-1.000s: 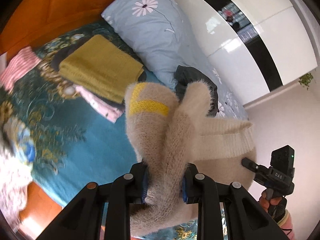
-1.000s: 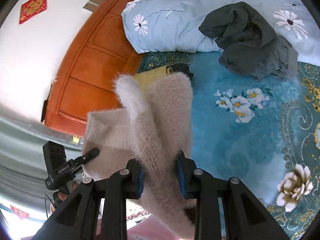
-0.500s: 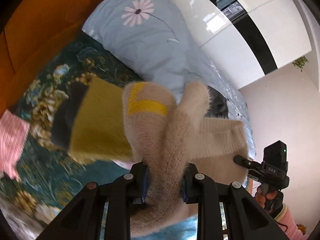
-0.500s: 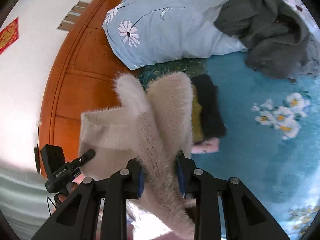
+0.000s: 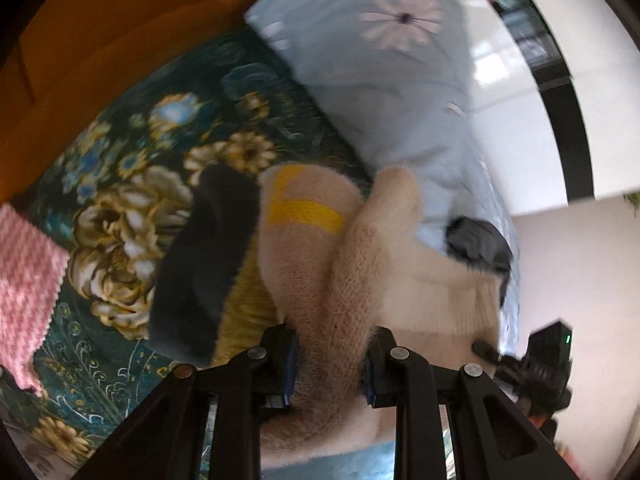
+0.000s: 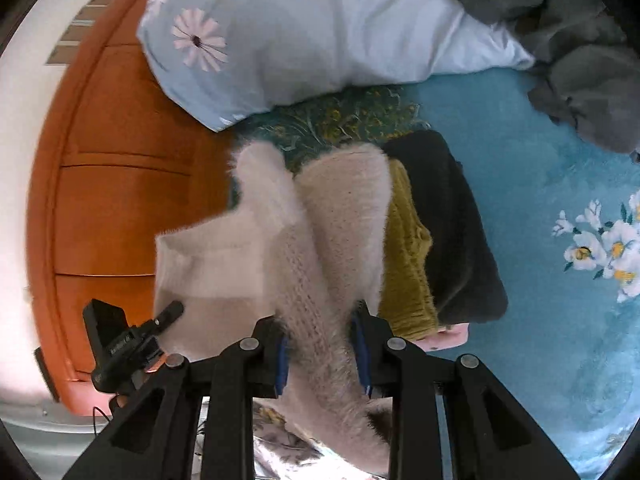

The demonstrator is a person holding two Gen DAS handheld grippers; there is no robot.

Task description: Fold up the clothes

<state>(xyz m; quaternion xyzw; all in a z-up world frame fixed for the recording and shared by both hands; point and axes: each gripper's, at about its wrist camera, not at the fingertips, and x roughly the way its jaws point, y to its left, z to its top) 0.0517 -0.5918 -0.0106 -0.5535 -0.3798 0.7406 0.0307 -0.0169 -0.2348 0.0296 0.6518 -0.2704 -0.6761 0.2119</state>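
Note:
A folded fuzzy beige sweater (image 5: 320, 264) with a yellow stripe is held in the air by both grippers. My left gripper (image 5: 330, 364) is shut on one end of it. My right gripper (image 6: 322, 354) is shut on the other end (image 6: 320, 248). The sweater hangs just above a stack of folded clothes: a mustard knit (image 6: 408, 256) over a black garment (image 6: 452, 224) and a pink one (image 6: 444, 338). The stack shows in the left wrist view too, black (image 5: 204, 264) and mustard (image 5: 248, 304). Each gripper appears in the other's view.
A teal floral bedspread (image 6: 540, 272) covers the bed. A light blue daisy pillow (image 6: 304, 36) lies at the head, by an orange wooden headboard (image 6: 120, 200). A crumpled grey garment (image 6: 580, 52) lies at the right. A pink-and-white knit (image 5: 24, 280) lies left.
Both grippers have carried the beige sweater toward the headboard, so it now hangs over the stack of folded clothes. Both grips are unchanged.

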